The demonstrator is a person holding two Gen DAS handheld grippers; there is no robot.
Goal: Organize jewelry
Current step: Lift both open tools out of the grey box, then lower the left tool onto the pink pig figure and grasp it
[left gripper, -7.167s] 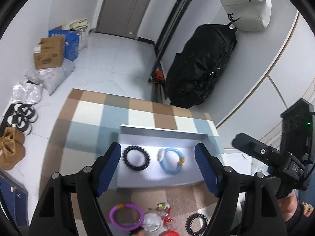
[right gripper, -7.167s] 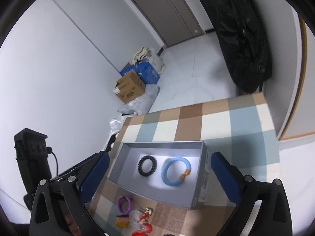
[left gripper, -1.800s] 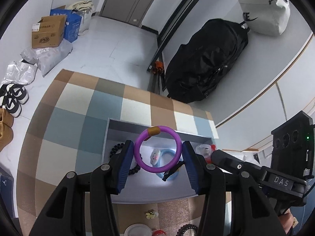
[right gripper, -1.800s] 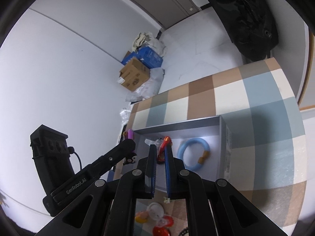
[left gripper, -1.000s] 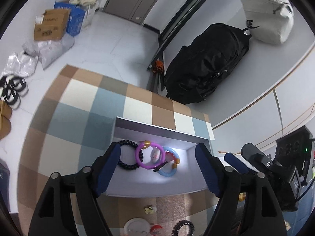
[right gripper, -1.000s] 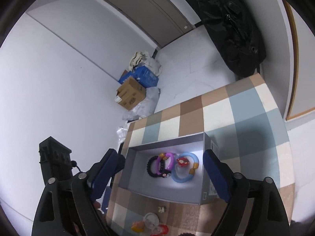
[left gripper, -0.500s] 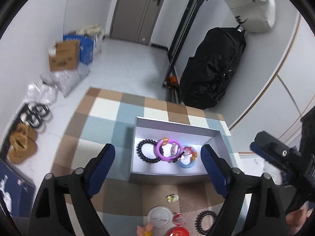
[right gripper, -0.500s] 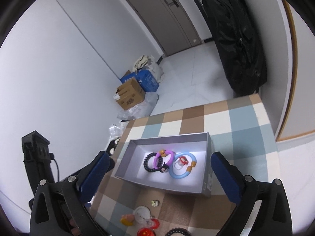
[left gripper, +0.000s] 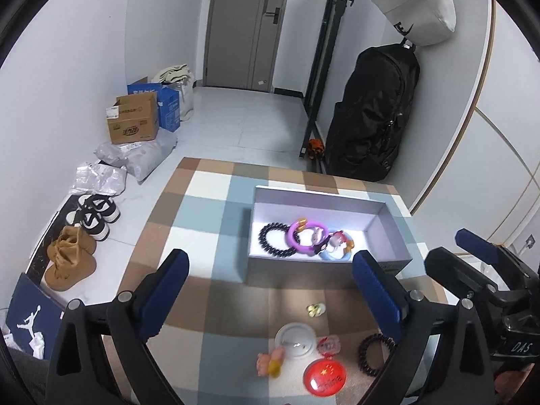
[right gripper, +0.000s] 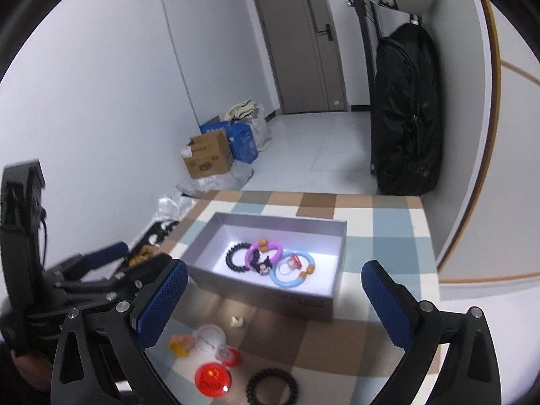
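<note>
Grey box [left gripper: 388, 217]: three bracelets inside. Left gripper [left gripper: 270, 290] fingers opening, empty; right gripper [right gripper: 273, 298] fingers apart, empty.

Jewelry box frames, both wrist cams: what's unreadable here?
- Blue bangle, left wrist view: near arc hidden behind the grey box front wall.
- Small charms inside the bangles, both views: too small to identify.
- Red round badge, right wrist view: yellow markings too blurred to read.
- Tiny pale item on the mat: too small to name.
- Left hand-held gripper, right wrist view: motion-blurred; its jaws are opening, nothing between them.
</note>
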